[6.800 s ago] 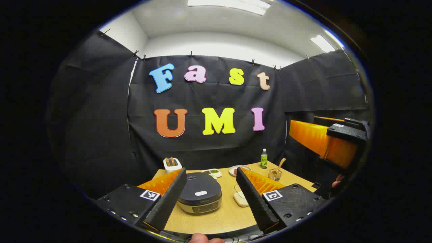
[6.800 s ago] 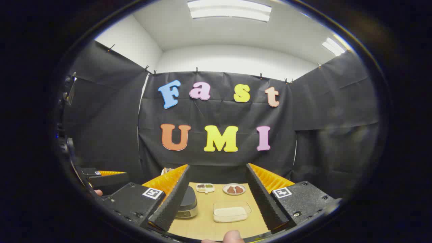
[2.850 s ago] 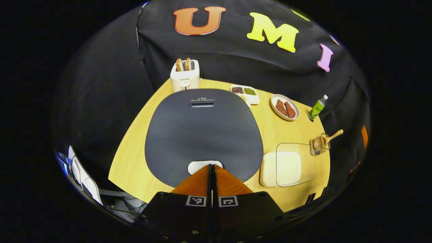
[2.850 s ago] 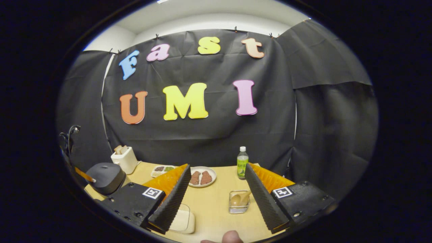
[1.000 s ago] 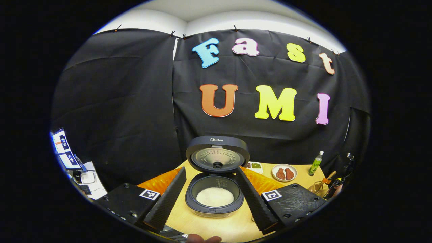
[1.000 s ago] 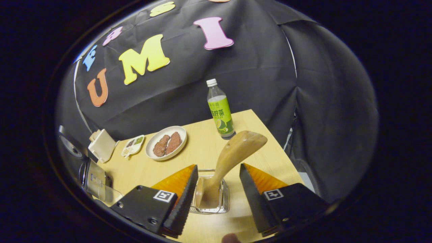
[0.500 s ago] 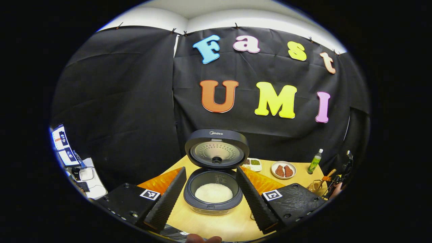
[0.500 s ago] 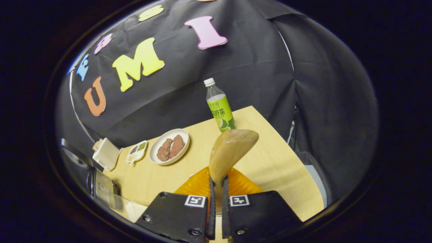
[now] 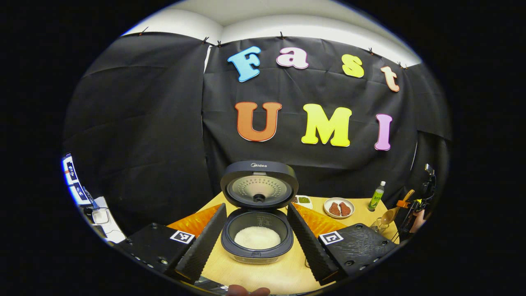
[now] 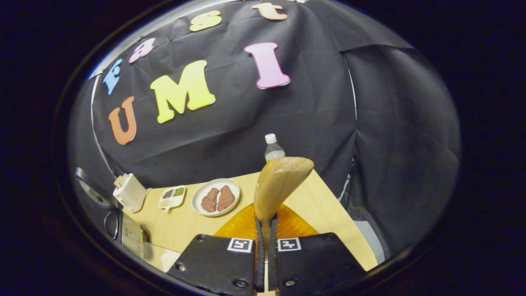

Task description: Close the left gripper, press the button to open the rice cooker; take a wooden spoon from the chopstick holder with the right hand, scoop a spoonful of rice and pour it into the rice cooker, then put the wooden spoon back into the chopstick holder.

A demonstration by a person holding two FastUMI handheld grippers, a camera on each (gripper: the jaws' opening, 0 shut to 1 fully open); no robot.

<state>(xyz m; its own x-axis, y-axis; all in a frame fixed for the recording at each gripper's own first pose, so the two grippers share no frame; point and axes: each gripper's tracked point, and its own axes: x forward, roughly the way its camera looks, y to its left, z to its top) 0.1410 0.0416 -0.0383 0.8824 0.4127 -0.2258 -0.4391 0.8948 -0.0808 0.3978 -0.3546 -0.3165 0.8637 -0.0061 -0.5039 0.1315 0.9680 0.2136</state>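
Task progress, approx. one third done. The dark grey rice cooker (image 9: 257, 242) stood on the light wood worktop (image 9: 283, 273) w/ its round lid (image 9: 259, 183) raised upright at the back, so the button step was judged complete. White rice lay in the inner pot, seen in the left gripper view. The left gripper (image 9: 257, 236) hovered in front of the cooker, its fingers spread wide apart w/ nothing between them, framing the open pot.

The right gripper (image 10: 264, 234) had its fingers nearly together, both pressing on the handle of the pale wooden spoon (image 10: 279, 183); the bowl end pointed up and away from the camera, empty as far as could be told. In the left gripper view the same spoon appeared at the far right, lifted above the wire chopstick holder (image 9: 377, 225) and apparently clear of it, so the take-out step looked done or all but done.

Still to do, judging from the layout: scoop rice, pour it into the cooker, return the spoon to the holder. A corner of a clear container (image 10: 158, 253) showed at the lower left of the right gripper view, probably the rice supply; contents not discernible.

Other items on the worktop: white plate w/ two brown pieces (image 10: 216, 197), green-labelled bottle (image 10: 273, 151), white toaster (image 10: 129, 191), small divided tray (image 10: 172, 196).
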